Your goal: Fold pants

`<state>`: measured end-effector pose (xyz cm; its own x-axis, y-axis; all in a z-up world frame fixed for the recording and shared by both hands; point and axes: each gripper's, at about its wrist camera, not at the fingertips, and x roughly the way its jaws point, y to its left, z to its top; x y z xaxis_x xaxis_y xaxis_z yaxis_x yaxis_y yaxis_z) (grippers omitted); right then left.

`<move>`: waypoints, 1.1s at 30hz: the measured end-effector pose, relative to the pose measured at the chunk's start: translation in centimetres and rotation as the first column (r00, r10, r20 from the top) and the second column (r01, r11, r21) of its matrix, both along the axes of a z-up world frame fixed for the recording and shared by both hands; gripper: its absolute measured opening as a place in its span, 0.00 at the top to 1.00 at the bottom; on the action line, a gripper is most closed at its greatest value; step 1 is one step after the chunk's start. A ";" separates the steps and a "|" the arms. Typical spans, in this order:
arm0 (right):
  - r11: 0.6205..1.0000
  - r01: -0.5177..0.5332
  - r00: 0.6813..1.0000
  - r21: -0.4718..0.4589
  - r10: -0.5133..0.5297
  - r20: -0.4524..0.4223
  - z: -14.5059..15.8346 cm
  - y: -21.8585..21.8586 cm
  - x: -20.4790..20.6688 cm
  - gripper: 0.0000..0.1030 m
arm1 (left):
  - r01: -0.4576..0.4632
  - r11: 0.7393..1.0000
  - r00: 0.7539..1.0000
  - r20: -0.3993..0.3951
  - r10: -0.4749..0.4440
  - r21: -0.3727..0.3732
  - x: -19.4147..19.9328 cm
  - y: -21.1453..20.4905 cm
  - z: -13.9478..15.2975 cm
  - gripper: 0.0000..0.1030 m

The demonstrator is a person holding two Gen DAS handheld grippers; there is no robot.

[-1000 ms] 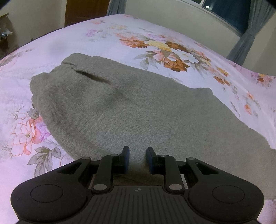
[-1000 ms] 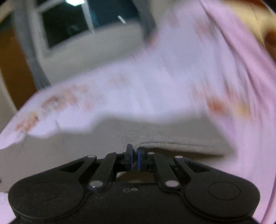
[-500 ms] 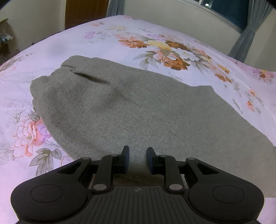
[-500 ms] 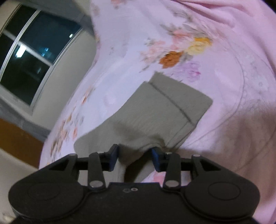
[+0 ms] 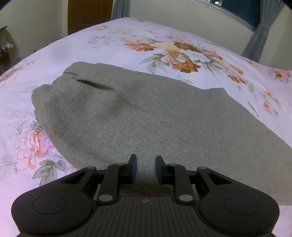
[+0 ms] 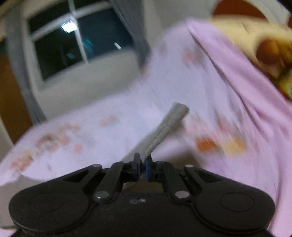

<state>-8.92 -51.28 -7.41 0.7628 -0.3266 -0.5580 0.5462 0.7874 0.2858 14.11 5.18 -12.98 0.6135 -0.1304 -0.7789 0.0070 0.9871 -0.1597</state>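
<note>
- Left gripper (image 5: 144,168): jaws stand a narrow gap apart at the bottom centre of the left wrist view. A hump of the grey pants (image 5: 138,116) rises into the gap, but whether the pads press on it cannot be told.
- Around it: the pants lie spread across the middle of the frame on a floral sheet (image 5: 76,43). A dark pocket slit (image 5: 94,84) shows at upper left. A brown door (image 5: 87,14) stands at the top left, a window (image 5: 239,7) and grey curtain (image 5: 259,34) at upper right.
- Pants relative to the left jaws: cloth starts right at the fingertips and runs up and out to both sides, further to the right.
- Right gripper (image 6: 142,164): jaws have just been closing and are now nearly together, pinching a thick folded edge of the pants (image 6: 164,129).
- Around it: the view is blurred. A dark window (image 6: 73,43) sits upper left, the pink sheet (image 6: 228,91) fills the right.
- Pants relative to the right jaws: the gripped strip rises from the jaws toward centre right, clear of the sheet behind it.
</note>
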 end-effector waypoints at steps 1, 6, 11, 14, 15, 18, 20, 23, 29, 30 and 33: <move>0.996 0.027 0.999 0.083 -0.023 -0.047 -1.8 -1.0 -0.1 0.94 | 0.001 1.000 1.000 0.000 -0.001 0.002 0.0 0.0 0.0 0.78; 0.970 0.108 0.993 0.217 -0.096 -0.065 -3.7 -1.9 -1.0 0.85 | 0.009 1.000 1.000 0.000 -0.009 0.006 -0.1 0.0 0.0 0.78; 0.970 0.117 0.992 0.215 -0.105 -0.065 -2.8 -2.2 -1.5 0.85 | 0.019 0.999 1.000 0.008 -0.020 0.028 0.0 -0.3 0.0 0.77; 0.978 0.157 0.980 0.135 -0.137 -0.141 -3.1 -2.4 -0.9 0.92 | 0.027 0.999 1.000 0.014 -0.027 0.039 -0.1 -0.4 0.1 0.76; 0.981 0.153 0.976 0.121 -0.131 -0.173 -3.4 -2.2 -0.7 0.92 | 0.026 0.999 1.000 0.014 -0.027 0.037 -0.1 -0.4 0.1 0.75; 0.982 0.177 0.969 0.062 -0.163 -0.184 -2.3 -1.4 -1.1 0.84 | 0.022 0.999 0.999 0.026 -0.023 0.037 -0.4 -0.6 0.4 0.74; 0.976 0.218 0.963 0.004 -0.215 -0.164 -1.1 -0.9 -1.6 0.76 | 0.037 0.998 0.999 0.037 -0.039 0.050 -0.7 -1.3 0.9 0.73; 0.984 0.172 0.979 -0.053 -0.177 -0.104 1.0 0.6 -1.2 0.76 | 0.103 0.995 0.992 0.066 -0.103 0.003 -1.5 -3.4 2.1 0.73; 0.988 -0.145 0.979 -0.054 0.135 -0.150 0.2 6.3 5.9 0.76 | 0.316 0.949 0.947 0.076 -0.314 -0.018 -1.6 -12.4 2.3 0.72; 0.982 -0.182 0.972 -0.045 0.173 -0.162 -0.4 7.2 7.1 0.76 | 0.345 0.938 0.937 0.069 -0.342 -0.028 -1.6 -13.9 1.9 0.72; 0.952 -0.294 0.939 -0.085 0.271 -0.211 -2.0 9.7 10.8 0.78 | 0.414 0.910 0.907 0.076 -0.415 0.023 -1.4 -18.6 0.5 0.62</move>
<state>1.92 -41.63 -9.46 0.7133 -0.1836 -0.6764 0.3325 0.9382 0.0959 12.68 -13.46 -12.44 0.5637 -0.3812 -0.7328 0.4278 0.8936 -0.1358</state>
